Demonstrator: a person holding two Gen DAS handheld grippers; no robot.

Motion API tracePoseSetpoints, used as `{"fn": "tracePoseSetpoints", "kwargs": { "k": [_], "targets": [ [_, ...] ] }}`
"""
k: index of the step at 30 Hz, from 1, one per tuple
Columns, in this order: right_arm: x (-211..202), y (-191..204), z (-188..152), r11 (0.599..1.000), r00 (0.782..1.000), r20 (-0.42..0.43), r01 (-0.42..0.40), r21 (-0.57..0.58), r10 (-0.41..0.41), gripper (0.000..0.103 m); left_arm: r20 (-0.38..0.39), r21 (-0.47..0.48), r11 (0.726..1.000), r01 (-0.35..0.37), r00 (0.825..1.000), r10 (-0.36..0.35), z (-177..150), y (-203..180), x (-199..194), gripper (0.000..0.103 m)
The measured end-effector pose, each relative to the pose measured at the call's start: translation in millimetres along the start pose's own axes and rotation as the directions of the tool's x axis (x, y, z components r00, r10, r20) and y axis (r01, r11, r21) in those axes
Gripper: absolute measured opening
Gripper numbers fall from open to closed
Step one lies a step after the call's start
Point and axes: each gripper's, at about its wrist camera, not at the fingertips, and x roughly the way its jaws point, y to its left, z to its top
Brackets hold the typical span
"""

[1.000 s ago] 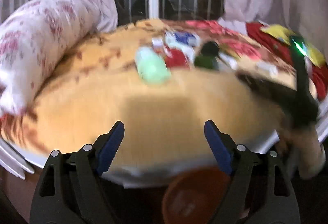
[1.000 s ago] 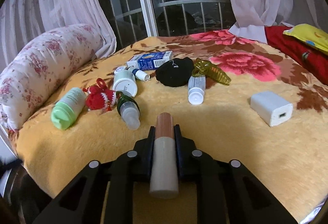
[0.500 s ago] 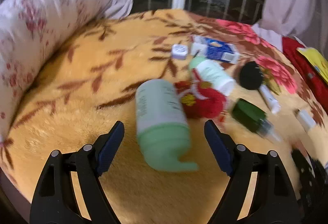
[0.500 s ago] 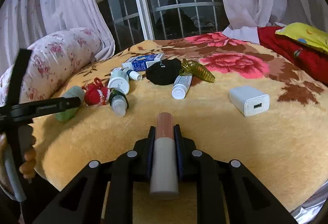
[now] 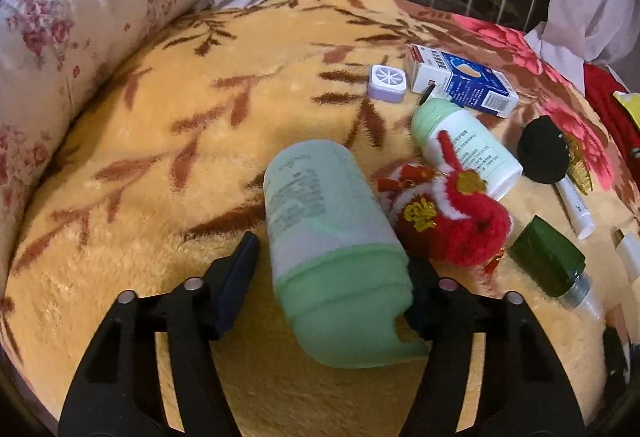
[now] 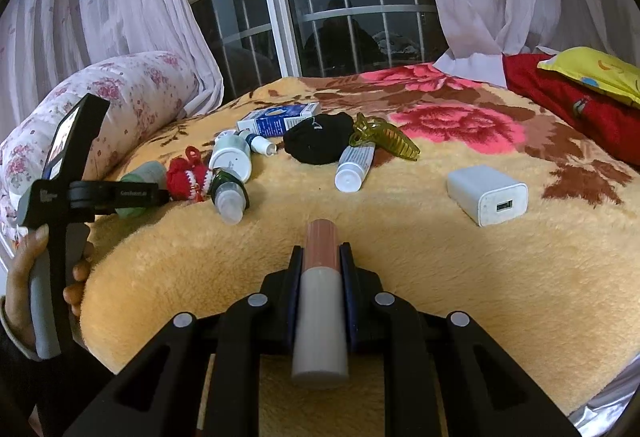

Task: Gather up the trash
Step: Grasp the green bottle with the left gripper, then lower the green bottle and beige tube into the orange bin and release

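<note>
free: blanket (image 5: 132, 141) left of green bottle (image 5: 328, 237) | blocked: red knit toy (image 5: 452, 221) touching right (tight)

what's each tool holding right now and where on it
Right tool clamps a pink-and-grey tube around its middle. Left tool straddles the green bottle's cap end, closing, not yet gripping.

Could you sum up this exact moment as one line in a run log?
left gripper: closing around green bottle, left pad apart | right gripper: shut on pink-capped tube | bed
</note>
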Motion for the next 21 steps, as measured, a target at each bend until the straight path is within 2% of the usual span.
{"fn": "tracePoseSetpoints", "kwargs": {
  "k": [5, 8, 9, 13, 16, 21],
  "targets": [
    [-0.2, 0.7, -0.2, 1.0, 1.0, 0.0, 0.001, -0.003, -0.001, 0.018, -0.014, -0.001, 1.0, 0.001, 1.0, -0.001, 7.2, -0.3, 6.5, 0.066],
    [0.0, 1.4, -0.6, 1.0, 1.0, 0.001, 0.003, -0.004, -0.003, 0.018, -0.008, -0.03, 0.999, 0.017, 1.0, -0.018, 8.6, 5.3, 7.6, 0.05],
    [0.3, 0.9, -0.4, 1.0, 1.0, 0.001, 0.002, -0.003, -0.002, 0.018, -0.003, -0.047, 0.998, 0.035, 0.999, -0.035, 7.7, 8.4, 7.0, 0.05],
    [0.2, 0.9, -0.4, 1.0, 1.0, 0.0, 0.005, -0.003, -0.005, 0.018, 0.04, -0.07, 0.995, 0.077, 0.996, -0.075, 3.5, 13.6, -0.6, 0.049],
    [-0.3, 0.0, -0.3, 1.0, 1.0, -0.002, 0.003, 0.007, -0.003, 0.018, 0.106, -0.062, 0.992, 0.107, 0.989, -0.1, -1.7, 14.5, -13.8, 0.049],
    [-7.1, -1.2, 0.6, 0.999, 1.0, 0.005, 0.001, 0.035, -0.001, 0.018, 0.191, 0.0, 0.995, 0.1, 0.977, -0.098, -19.0, 11.3, -42.4, 0.049]
  ]
}}
